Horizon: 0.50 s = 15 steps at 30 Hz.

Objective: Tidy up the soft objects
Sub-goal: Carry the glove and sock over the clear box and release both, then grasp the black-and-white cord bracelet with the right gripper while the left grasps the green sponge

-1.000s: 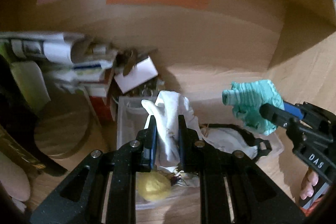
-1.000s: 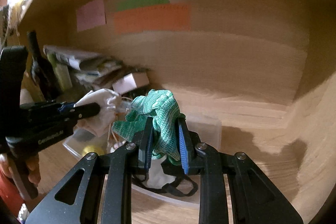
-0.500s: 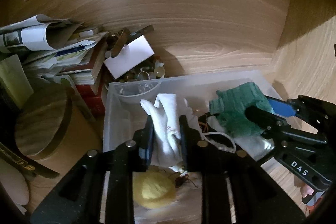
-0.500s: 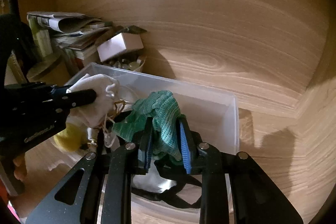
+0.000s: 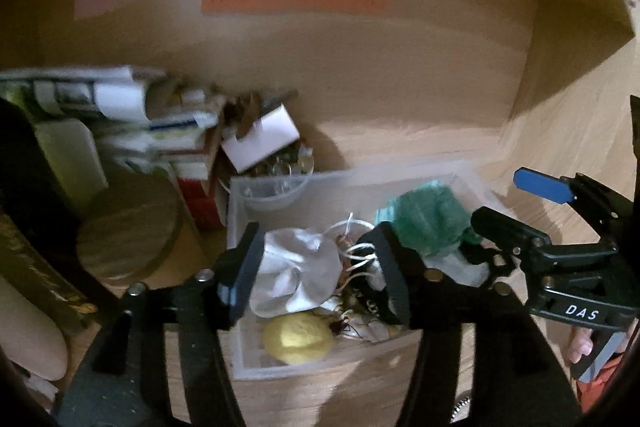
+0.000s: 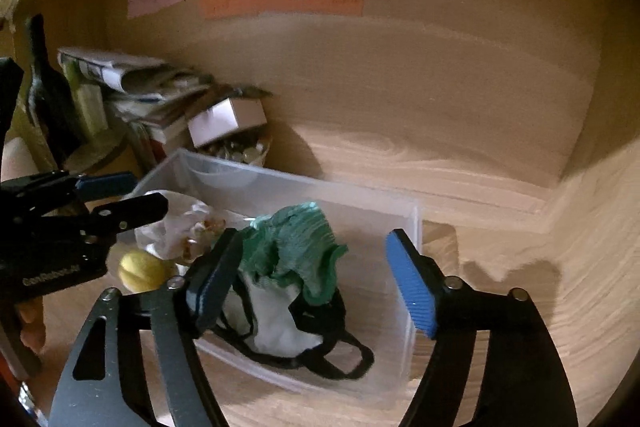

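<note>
Both tools' jaws just opened, white pouch [image 5: 298, 273] & green cloth [image 6: 296, 247] dropped in bin [image 6: 414, 223], black strap [image 6: 340, 363] only in right view

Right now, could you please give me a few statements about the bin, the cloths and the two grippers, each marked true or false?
1. The green knitted cloth lies in the clear plastic bin. True.
2. The left gripper is clamped on the white cloth. False: its jaws have just been opening, and the cloth sits loose between them.
3. The right gripper is open. True.
4. The yellow soft ball lies outside the bin. False: it is inside.
</note>
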Each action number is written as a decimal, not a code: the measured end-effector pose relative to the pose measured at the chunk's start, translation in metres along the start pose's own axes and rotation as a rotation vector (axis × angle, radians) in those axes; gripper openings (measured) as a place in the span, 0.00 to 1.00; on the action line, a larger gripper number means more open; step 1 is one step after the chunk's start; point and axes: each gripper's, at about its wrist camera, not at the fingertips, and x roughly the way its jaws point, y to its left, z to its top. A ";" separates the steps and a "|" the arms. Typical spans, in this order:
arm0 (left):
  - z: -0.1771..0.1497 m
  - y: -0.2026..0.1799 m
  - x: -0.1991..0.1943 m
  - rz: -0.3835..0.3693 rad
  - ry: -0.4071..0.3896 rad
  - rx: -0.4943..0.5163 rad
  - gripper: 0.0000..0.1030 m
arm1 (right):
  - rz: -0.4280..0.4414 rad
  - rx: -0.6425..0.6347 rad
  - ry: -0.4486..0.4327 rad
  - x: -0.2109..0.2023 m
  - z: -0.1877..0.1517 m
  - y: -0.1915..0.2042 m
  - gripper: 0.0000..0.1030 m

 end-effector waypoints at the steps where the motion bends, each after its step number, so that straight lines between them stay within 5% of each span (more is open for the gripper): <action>1: 0.002 0.000 -0.005 0.004 -0.015 0.006 0.66 | -0.002 -0.002 -0.014 -0.006 0.001 0.001 0.74; 7: -0.004 -0.004 -0.044 0.029 -0.097 0.027 0.95 | 0.018 -0.015 -0.091 -0.048 0.003 0.005 0.80; 15: -0.041 -0.013 -0.082 0.013 -0.084 0.058 0.99 | 0.056 -0.053 -0.142 -0.099 -0.026 0.016 0.89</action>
